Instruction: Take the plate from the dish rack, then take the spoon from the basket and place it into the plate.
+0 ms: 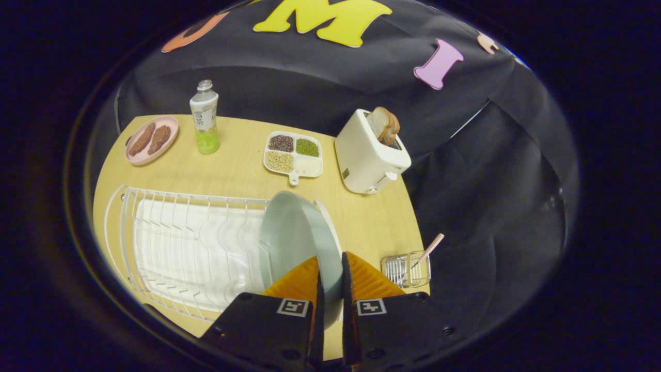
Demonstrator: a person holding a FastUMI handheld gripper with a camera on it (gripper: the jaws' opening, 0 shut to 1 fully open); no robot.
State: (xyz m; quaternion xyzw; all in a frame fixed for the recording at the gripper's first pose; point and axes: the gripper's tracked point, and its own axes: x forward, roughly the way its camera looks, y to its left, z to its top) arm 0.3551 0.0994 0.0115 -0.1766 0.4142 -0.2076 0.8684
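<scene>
- While the gripper is pinching the plate by its rim, both fingers are pressing on it, edge-on at the dish rack end.
- The basket is sitting just right of the fingers, its spoon handle leaning up and away.

Tongs nearly closed, fingers close together, pinching the plate rim

round glazed plate: was pale grey-green
wire dish rack: was white
wooden table: was light yellow-tan
small oval dish: was pink, held brown pieces
boxy toaster: was cream
plastic bottle: held green liquid
spoon handle: was pink, checked
</scene>
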